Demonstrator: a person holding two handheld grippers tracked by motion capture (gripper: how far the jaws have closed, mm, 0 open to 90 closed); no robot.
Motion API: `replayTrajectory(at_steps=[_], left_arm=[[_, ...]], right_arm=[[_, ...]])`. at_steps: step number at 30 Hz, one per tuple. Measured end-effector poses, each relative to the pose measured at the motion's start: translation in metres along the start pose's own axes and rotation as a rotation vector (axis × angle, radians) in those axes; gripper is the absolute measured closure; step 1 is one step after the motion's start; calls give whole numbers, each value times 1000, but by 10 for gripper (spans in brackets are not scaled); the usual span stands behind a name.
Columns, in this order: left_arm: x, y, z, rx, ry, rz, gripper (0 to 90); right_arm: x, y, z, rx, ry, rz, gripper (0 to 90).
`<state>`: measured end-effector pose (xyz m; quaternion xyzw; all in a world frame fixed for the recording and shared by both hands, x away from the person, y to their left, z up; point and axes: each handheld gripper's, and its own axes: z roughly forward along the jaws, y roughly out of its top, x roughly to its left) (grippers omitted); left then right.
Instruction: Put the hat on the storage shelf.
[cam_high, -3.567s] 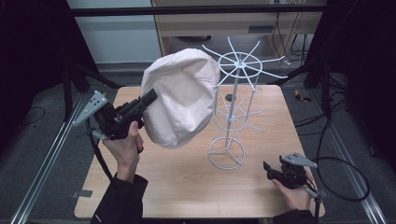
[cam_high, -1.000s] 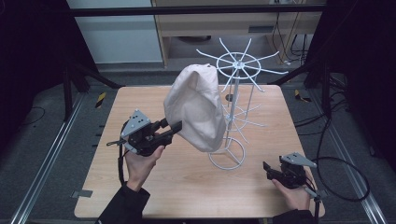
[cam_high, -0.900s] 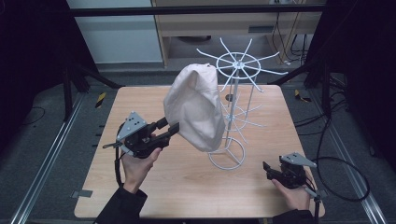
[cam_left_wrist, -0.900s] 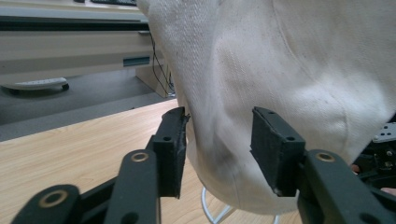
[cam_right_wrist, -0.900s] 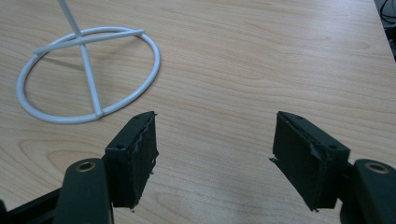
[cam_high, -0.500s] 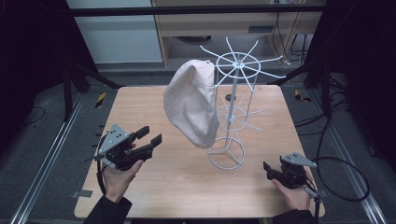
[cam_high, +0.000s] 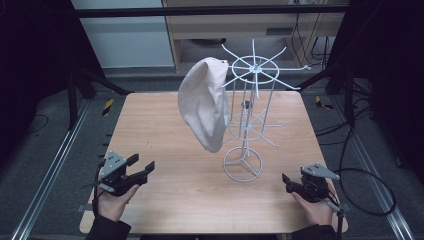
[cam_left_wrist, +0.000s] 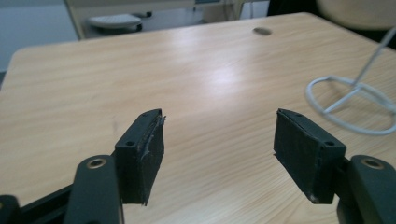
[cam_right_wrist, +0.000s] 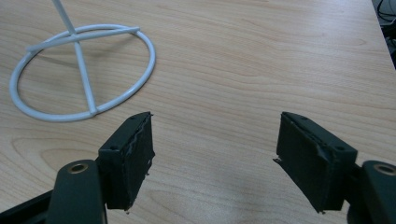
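A cream cloth cap (cam_high: 204, 108) hangs from a left-hand arm of the white wire rack (cam_high: 248, 107), which stands mid-table on a ring base (cam_high: 242, 165) (cam_left_wrist: 351, 103) (cam_right_wrist: 81, 70). My left gripper (cam_high: 141, 165) (cam_left_wrist: 218, 153) sits low at the table's front left, apart from the cap. Its jaws have just been opening and stand wide with nothing between them. My right gripper (cam_high: 287, 182) (cam_right_wrist: 214, 151) rests at the front right, open and empty, a short way from the ring base.
The wooden table (cam_high: 165, 125) has bare surface around the rack. Its front edge lies just behind both hands. A dark round mark (cam_left_wrist: 262, 31) shows on the far tabletop. Black frame rails and cables run along the floor at both sides.
My left gripper let go of the cap, drew back toward the front left and sank to the table with its jaws spreading. The cap now hangs free on the rack. The right gripper stayed still.
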<state>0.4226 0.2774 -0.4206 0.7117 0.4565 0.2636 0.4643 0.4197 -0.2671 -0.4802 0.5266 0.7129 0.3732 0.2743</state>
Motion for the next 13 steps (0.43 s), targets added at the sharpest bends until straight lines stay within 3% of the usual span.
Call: replayTrajectory(at_steps=[5,13], left_arm=[[22,-23,4,56,57,-42,297],[40,-47,9,130,142,-44,262]], right_arm=[[0,-1,1,5,0,7,249],[-3,-2,2,6,-7,8,220]])
